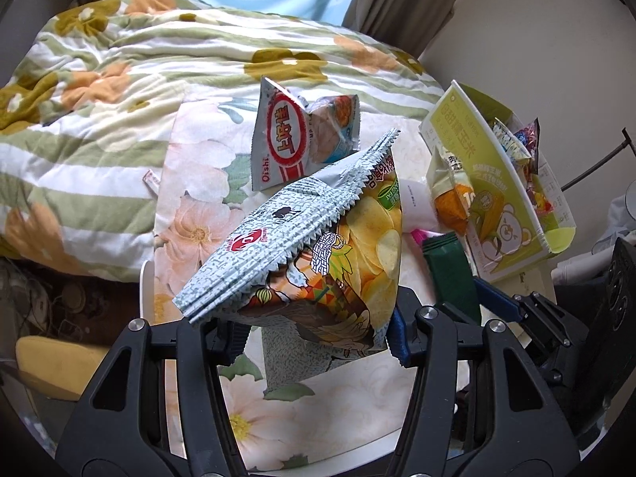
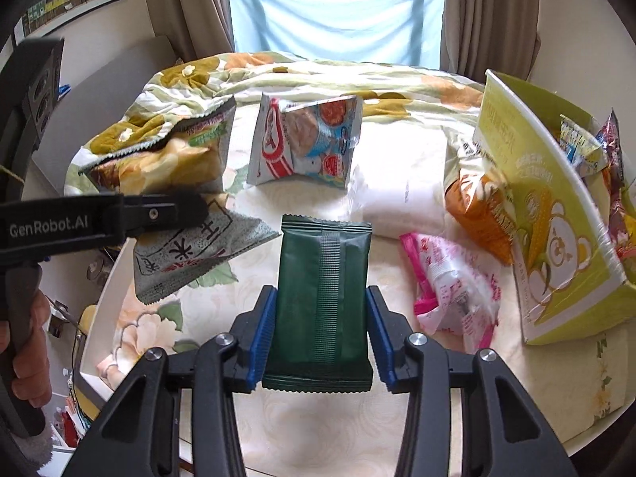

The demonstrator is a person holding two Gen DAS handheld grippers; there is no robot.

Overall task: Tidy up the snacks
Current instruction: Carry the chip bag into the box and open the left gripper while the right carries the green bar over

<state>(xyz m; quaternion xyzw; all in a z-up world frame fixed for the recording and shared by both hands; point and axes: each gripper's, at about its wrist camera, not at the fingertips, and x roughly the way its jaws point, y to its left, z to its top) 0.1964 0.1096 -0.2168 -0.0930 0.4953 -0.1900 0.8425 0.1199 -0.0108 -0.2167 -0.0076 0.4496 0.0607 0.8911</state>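
My left gripper (image 1: 318, 330) is shut on a potato chip bag (image 1: 318, 246) and holds it above the floral table cover; the bag also shows at the left of the right wrist view (image 2: 167, 159). My right gripper (image 2: 321, 318) is shut on a dark green packet (image 2: 324, 294), seen in the left wrist view (image 1: 453, 274) too. An Oishi bag (image 2: 306, 143) stands upright further back. A pink packet (image 2: 453, 282) and an orange packet (image 2: 481, 206) lie beside the yellow-green carton box (image 2: 556, 214), which holds several snack packets.
A grey packet (image 2: 190, 254) lies under the left gripper. A white packet (image 2: 397, 194) lies mid-table. A floral quilt (image 1: 159, 79) is heaped behind. The table's front and left edges are close. Curtains and a window stand at the back.
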